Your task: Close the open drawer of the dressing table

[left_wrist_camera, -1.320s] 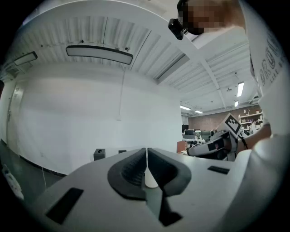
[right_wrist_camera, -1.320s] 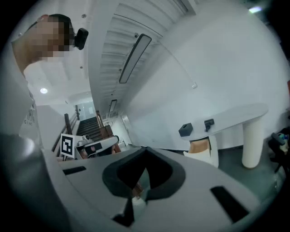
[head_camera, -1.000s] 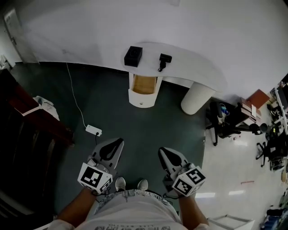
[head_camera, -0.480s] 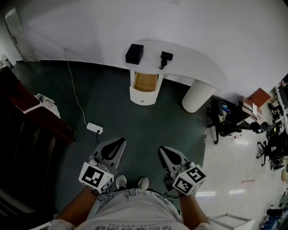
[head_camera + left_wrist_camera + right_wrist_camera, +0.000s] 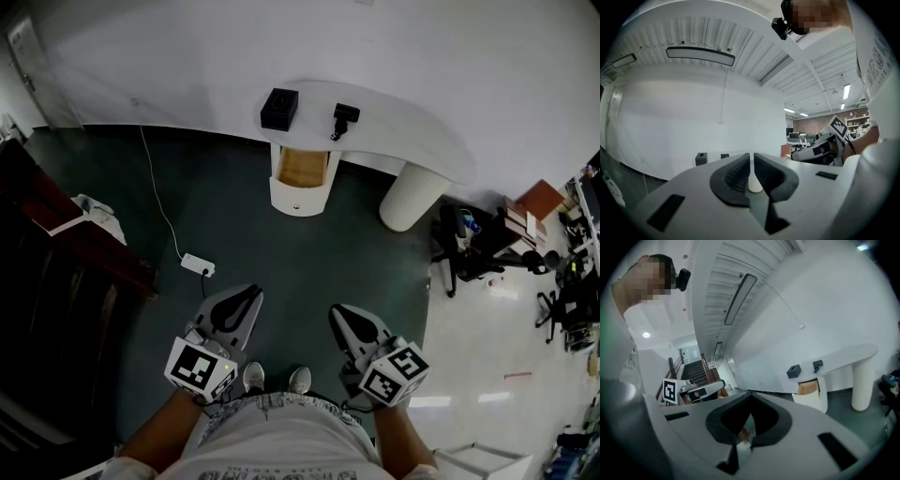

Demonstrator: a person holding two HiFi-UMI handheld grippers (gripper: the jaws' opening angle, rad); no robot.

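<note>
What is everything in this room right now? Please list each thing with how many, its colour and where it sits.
dressing table: one, white, against the wall
drawer: one, white front, wooden inside, open under the table
box: one, black, on the table above the drawer
small device: one, black, on the table right of the box
power strip: one, white, on the dark floor
office chair: one, black, right of the table
shoes: two, white, on the floor
left gripper: one, grey-white, shut, empty
right gripper: one, grey-white, shut, empty
</note>
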